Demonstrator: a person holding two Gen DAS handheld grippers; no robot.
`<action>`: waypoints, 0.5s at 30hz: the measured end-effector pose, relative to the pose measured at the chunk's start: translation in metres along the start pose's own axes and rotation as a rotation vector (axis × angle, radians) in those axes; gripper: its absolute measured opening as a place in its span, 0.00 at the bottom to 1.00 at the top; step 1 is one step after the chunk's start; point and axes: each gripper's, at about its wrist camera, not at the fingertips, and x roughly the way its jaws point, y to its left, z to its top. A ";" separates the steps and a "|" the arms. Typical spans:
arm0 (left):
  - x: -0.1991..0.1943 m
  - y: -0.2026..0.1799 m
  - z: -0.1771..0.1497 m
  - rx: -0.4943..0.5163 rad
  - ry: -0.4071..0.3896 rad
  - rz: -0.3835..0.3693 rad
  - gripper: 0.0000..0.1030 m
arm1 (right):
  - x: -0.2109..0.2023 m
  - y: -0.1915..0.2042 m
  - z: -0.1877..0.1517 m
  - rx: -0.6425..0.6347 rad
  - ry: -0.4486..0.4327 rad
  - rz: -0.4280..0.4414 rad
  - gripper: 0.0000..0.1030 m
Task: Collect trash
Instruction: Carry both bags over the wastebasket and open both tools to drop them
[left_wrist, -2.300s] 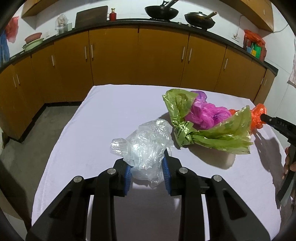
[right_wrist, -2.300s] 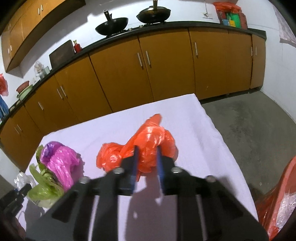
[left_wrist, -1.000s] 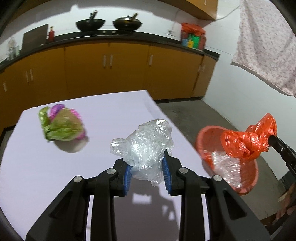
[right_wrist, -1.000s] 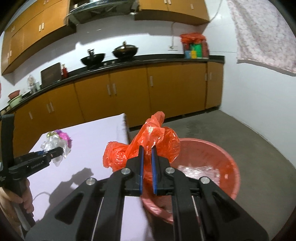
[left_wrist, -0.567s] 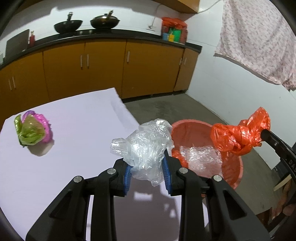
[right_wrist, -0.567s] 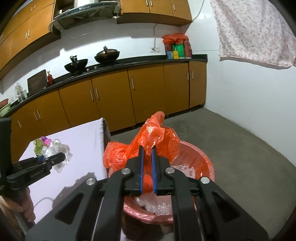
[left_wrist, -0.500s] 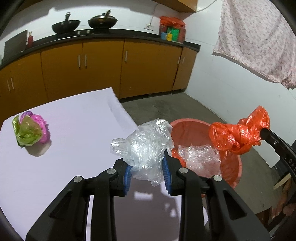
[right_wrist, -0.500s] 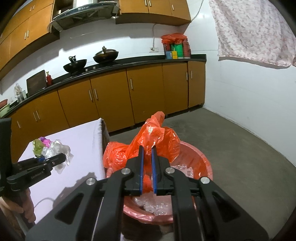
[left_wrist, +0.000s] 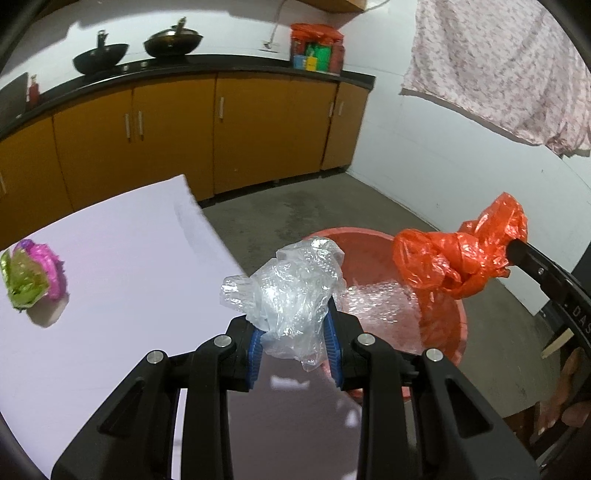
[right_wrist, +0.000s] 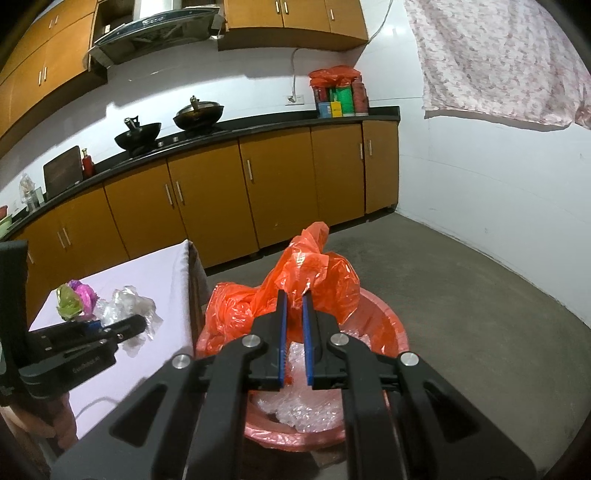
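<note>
My left gripper (left_wrist: 293, 334) is shut on a crumpled clear plastic bag (left_wrist: 291, 284), held at the table's right edge beside a red basin (left_wrist: 452, 317) on the floor. My right gripper (right_wrist: 293, 317) is shut on an orange plastic bag (right_wrist: 310, 277) and holds it above the same basin (right_wrist: 391, 325). In the left wrist view the orange bag (left_wrist: 458, 254) hangs over the basin's far side. Clear plastic wrap (right_wrist: 306, 410) lies inside the basin. A green and pink bag bundle (left_wrist: 31, 273) rests on the white table (left_wrist: 110, 295).
Orange kitchen cabinets (right_wrist: 266, 184) with a black counter run along the back wall, with two woks (right_wrist: 199, 114) on top. A patterned cloth (right_wrist: 498, 55) hangs on the right wall. Grey concrete floor (right_wrist: 461, 314) spreads around the basin. A hand (left_wrist: 565, 398) shows at lower right.
Both grippers have swung right, away from the table's middle toward the basin. The green and pink bundle has slid to the far left of the left wrist view. Both grips are unchanged.
</note>
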 end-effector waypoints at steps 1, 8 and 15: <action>0.003 -0.004 0.001 0.005 0.004 -0.010 0.29 | 0.001 -0.002 0.000 0.004 -0.001 -0.003 0.09; 0.020 -0.027 0.003 0.044 0.026 -0.053 0.29 | 0.005 -0.017 0.001 0.030 0.000 -0.023 0.09; 0.036 -0.042 0.001 0.079 0.050 -0.073 0.29 | 0.014 -0.032 0.004 0.069 0.005 -0.043 0.09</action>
